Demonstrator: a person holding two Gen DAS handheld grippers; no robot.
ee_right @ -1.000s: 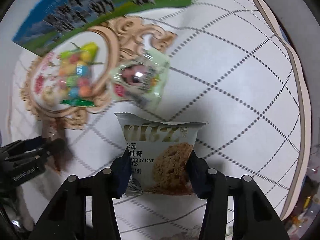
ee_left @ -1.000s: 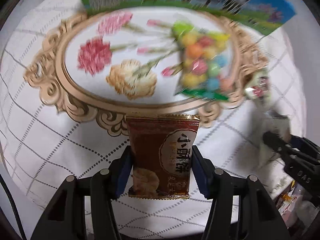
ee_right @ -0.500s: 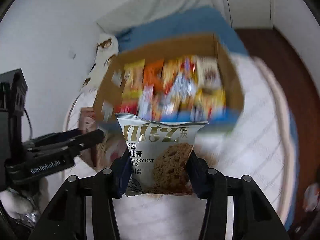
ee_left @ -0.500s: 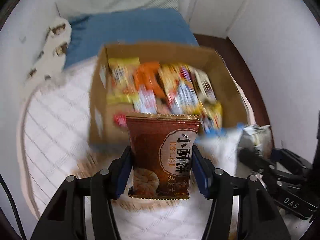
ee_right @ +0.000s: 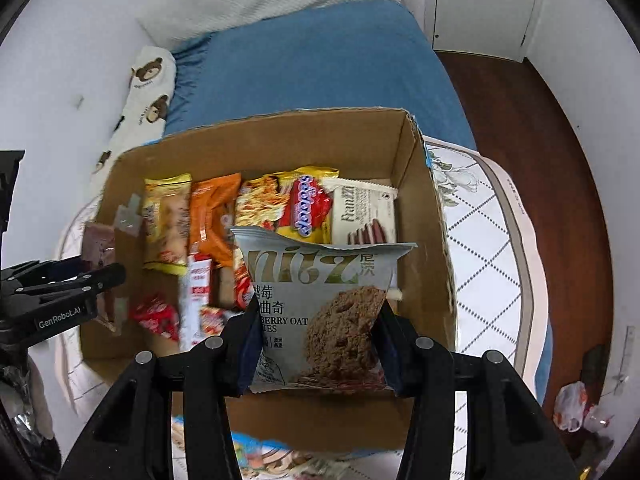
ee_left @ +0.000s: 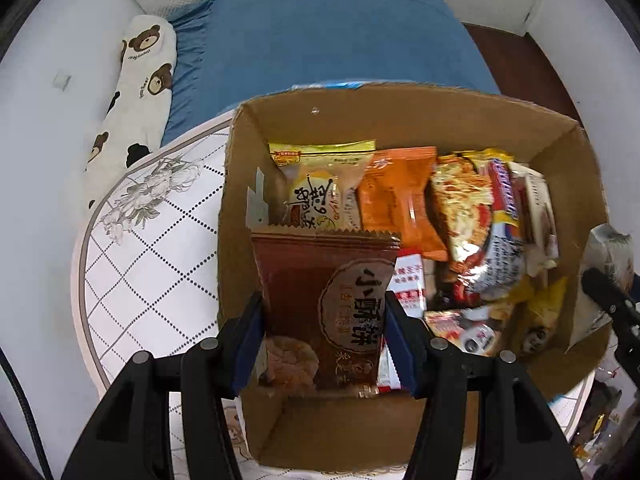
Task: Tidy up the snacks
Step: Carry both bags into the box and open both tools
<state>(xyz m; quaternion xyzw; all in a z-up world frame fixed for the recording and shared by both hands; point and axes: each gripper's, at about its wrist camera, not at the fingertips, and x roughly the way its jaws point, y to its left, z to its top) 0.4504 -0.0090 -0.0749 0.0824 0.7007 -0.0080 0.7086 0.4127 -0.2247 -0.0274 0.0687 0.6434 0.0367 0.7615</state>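
Here both upright packets, brown packet (ee_left: 320,308) and grey packet (ee_right: 320,312), point boxward.

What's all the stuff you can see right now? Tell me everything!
cardboard box: one, brown, on the table, open.
snack packets in the box: many, yellow, orange, red, white; exact count unclear.
brown biscuit packet: one, held over the box's left side.
grey oat cookie packet: one, held over the box's right side.
table: one, white quilted pattern.
bed cover: one, blue, behind the box.
bear pillow: one, white, left of the bed.
left gripper: black, jaws shut on the brown packet.
right gripper: black, jaws shut on the grey packet.
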